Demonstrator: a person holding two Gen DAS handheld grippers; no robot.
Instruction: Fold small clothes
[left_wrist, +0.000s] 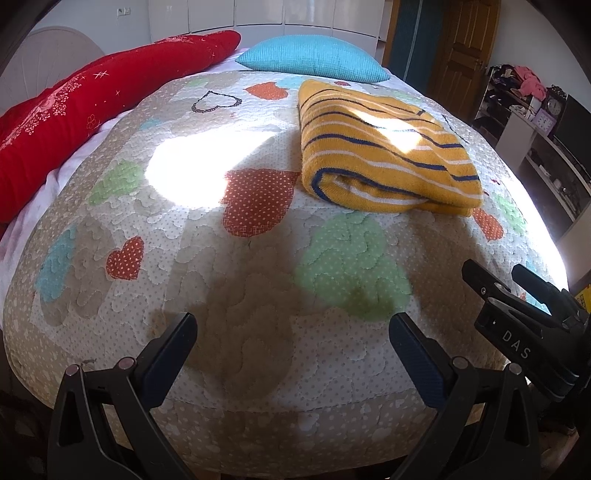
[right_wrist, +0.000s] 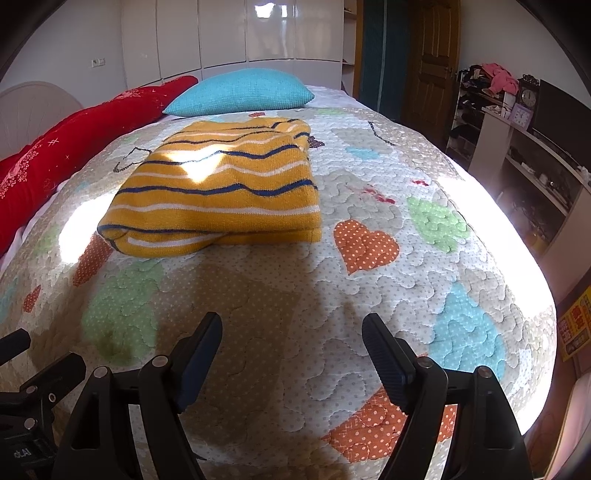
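You are holding both the left tongs (left_wrist: 293, 347) and right tongs (right_wrist: 291, 349) wide open and empty, since the sweater (right_wrist: 218, 192) is lying folded on the bed (right_wrist: 369, 280).

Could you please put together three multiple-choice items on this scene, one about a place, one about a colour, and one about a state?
1. Where does the folded garment lie?
A. On the quilt
B. On the blue pillow
C. On the shelf

2. What is the garment's main colour?
A. Green
B. Mustard yellow
C. Red

3. How is the left gripper?
A. Shut on the garment
B. Shut on nothing
C. Open, holding nothing

Answers:
1 A: it rests on the heart-patterned quilt, short of the pillow.
2 B: yellow with blue and white stripes.
3 C: its jaws stand wide apart over bare quilt; the right gripper looks the same.
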